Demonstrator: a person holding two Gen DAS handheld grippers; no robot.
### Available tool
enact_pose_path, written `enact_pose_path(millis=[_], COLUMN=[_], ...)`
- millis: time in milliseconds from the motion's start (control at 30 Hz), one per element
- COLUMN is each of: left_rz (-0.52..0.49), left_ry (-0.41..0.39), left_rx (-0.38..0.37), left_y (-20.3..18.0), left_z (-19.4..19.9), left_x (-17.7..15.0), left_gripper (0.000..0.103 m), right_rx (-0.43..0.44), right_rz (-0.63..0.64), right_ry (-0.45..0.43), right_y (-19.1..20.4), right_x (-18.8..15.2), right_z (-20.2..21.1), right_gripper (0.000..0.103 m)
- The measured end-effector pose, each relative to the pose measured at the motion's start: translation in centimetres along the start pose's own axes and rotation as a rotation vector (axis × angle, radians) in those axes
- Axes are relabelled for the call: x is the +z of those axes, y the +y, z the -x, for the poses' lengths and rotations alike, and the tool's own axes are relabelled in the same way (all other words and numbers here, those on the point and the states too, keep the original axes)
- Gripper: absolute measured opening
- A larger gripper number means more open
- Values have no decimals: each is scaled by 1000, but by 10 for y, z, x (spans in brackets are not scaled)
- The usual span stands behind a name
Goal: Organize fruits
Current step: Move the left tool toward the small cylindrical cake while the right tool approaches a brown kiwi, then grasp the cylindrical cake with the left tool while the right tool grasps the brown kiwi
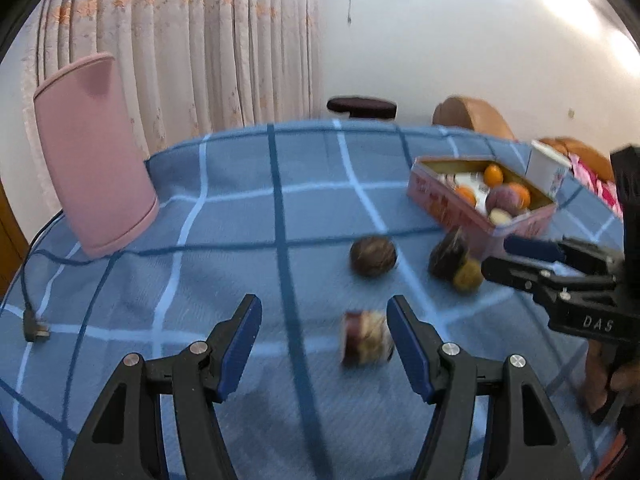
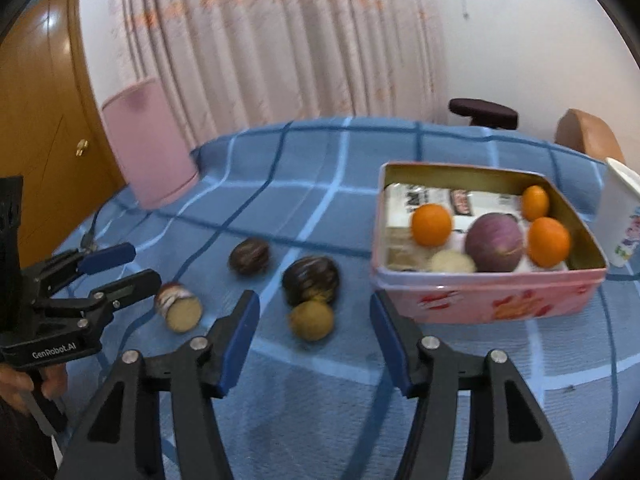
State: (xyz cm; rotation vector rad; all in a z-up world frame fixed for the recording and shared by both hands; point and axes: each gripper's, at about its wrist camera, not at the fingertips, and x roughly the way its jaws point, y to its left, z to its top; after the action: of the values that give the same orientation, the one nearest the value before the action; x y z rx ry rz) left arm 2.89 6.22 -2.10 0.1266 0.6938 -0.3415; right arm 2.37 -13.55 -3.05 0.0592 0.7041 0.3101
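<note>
On the blue checked cloth [image 2: 304,184], fruit lay beside a pink tin [image 2: 488,300].
Both the left gripper [image 1: 324,340] and right gripper [image 2: 314,336] were spread, holding nothing. Three oranges [image 2: 431,225] sat inside the tin; a dark fruit [image 2: 311,280] and a yellow fruit [image 2: 311,320] touched just left of it.

Both wrist views face the tin [image 1: 472,210] [image 2: 488,296] obliquely.

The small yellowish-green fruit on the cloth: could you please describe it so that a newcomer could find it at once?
Start at the pink tin holding oranges on the blue checked cloth. Just left of the tin's near corner lie two fruits touching each other. The wanted one is the nearer, smaller, yellowish-green round one; its neighbour, the dark fruit, is bigger and almost black.
</note>
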Motion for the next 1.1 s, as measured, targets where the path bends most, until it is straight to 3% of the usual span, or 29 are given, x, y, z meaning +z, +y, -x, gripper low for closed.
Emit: enact_pose_path(millis=[300, 400, 500, 600, 667, 733, 900, 1100], left_rz=[-18, -35, -31, -42, -44, -44, -42, -17], left_ry=[63, 77, 95, 131, 124, 124, 128, 99], left_rx=[-58, -61, -47, -31, -47, -62, -56, -42], left_y=[-8, -17, -22, -25, -25, -25, -25, -24], left_z=[-14, -19, -27, -35, -33, -33, -34, -31], left_x=[-2, -1, 0, -1, -1, -1, -1, 0], left_gripper=[67, 67, 67, 66, 60, 45, 32, 32], right_rx=[-32, -28, -39, 0, 25, 42, 74, 110], right_rz=[15, 8, 36, 26, 14, 9, 12, -1], right_ry=[167, 173, 176, 174, 170, 166, 125, 59], right_y=[7, 6, 8, 5, 1, -1, -5, -11], right_x=[-1, 0, -1, -3, -6, -8, -11, -9], right_z=[-37, -40, -39, -34, -30, -25, -10, 6], right_gripper=[53, 48, 32, 33, 32, 32, 32, 32])
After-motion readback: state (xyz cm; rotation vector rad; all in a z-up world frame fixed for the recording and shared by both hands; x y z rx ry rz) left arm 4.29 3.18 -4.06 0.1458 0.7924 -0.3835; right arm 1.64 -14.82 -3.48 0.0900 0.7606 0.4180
